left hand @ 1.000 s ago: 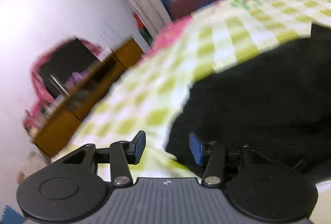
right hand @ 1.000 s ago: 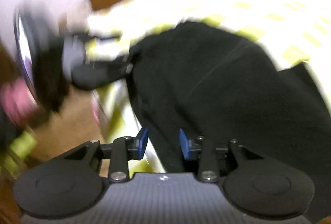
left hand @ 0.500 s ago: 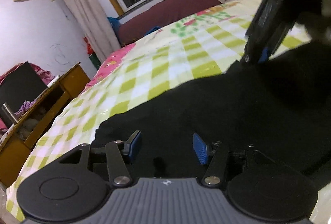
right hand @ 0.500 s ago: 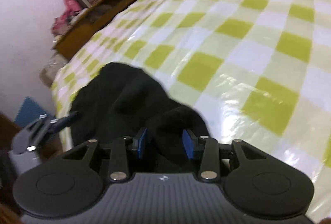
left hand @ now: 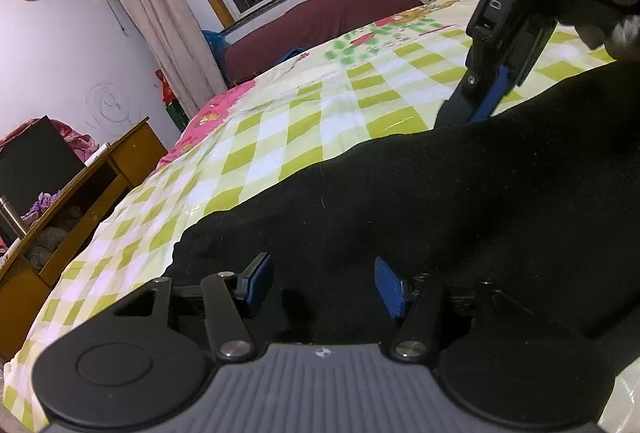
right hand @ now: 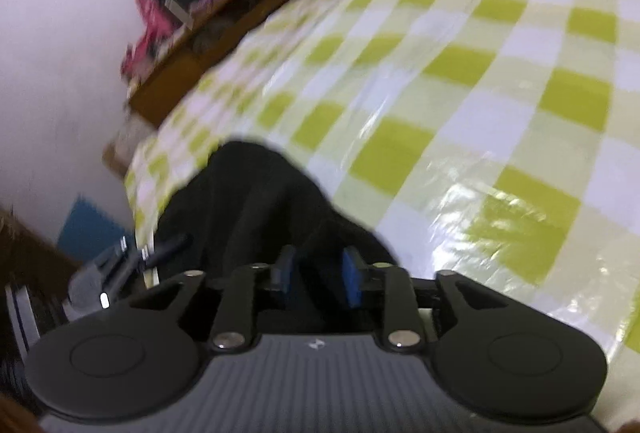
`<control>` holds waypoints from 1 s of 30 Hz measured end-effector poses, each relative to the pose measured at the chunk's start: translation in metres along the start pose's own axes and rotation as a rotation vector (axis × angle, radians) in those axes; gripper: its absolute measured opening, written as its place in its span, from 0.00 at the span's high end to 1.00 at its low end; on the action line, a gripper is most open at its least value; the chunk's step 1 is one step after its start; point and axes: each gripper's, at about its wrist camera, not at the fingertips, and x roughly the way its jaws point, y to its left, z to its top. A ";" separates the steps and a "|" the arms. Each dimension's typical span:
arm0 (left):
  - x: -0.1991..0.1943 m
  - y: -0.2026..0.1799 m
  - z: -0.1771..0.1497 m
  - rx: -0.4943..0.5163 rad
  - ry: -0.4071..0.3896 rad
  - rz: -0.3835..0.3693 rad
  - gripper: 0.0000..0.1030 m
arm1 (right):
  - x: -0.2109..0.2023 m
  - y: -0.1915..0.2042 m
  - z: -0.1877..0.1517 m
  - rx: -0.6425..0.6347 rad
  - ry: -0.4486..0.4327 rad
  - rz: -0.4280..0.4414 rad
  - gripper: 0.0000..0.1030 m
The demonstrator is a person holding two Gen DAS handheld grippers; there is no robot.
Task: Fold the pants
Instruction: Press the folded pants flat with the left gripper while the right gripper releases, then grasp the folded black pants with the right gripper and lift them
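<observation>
The black pants (left hand: 420, 201) lay spread on the bed (left hand: 288, 121), on its green-and-white checked cover, close to the near edge. Their long axis ran across the left wrist view, from a rounded end at lower left near the bed's corner up toward the right, where the fabric bulked higher. Which end was waist and which was hem could not be told; the cloth was too dark to show seams.

The left gripper (left hand: 324, 285) sat low over the near left end of the pants, pointing down and across the cloth. Its jaws had just been opening and stood apart, with black fabric beneath and between them but the pads (left hand: 388, 287) not pressing on it, so no grip.

The right gripper (right hand: 316, 275) was at the far edge of the pants, further along the long axis; in the left wrist view it (left hand: 486, 101) came down from the upper right, tips at the fabric border. Its jaws had also just been opening. In its own blurred view a ridge of black cloth (right hand: 256, 209) ran up between the blue pads (right hand: 352, 281); they looked apart, not clamped, though contact was hard to rule out.

Judgement: each gripper was by one end of the same long side, left nearer the bed's corner, right nearer the bulkier end. Any next fold would likely go across that axis, toward the bare bed cover beyond.
</observation>
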 end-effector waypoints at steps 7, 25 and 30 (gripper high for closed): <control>0.001 0.002 -0.001 -0.009 -0.006 -0.004 0.30 | 0.003 0.006 0.006 -0.047 -0.027 -0.073 0.55; 0.015 -0.006 -0.005 0.019 0.003 0.016 0.25 | 0.003 -0.033 0.028 0.186 -0.157 -0.134 0.90; 0.010 -0.009 -0.008 0.073 0.001 0.060 0.21 | 0.003 -0.034 0.023 0.165 -0.191 -0.279 0.85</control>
